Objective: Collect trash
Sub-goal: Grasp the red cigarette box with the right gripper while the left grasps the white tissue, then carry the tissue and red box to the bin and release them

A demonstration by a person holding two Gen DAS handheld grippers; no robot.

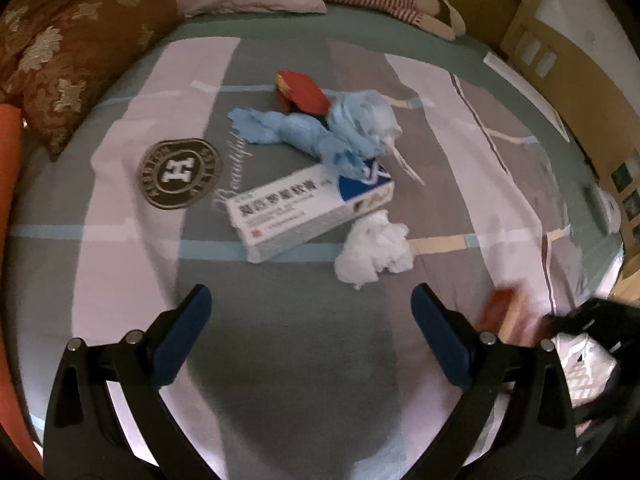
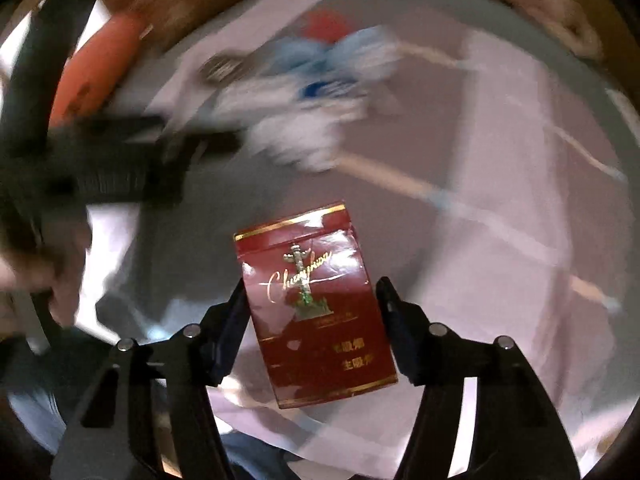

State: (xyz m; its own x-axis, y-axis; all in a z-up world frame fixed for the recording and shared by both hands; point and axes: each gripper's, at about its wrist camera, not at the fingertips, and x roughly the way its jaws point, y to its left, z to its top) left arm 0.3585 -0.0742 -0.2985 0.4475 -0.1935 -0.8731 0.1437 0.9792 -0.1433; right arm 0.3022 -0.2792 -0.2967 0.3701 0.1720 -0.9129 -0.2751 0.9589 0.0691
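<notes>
Above the bedsheet [image 1: 120, 140] — left tongs [image 1: 311, 300] angled down, agape.

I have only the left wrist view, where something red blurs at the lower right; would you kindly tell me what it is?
Observer: A red cigarette pack, between the pads of the right gripper.
Operator: Thank you. Is it gripped?
Observer: It seems so: both pads meet its side edges.
Operator: Any markings?
Observer: Gold script and a gold column on its face.
</notes>
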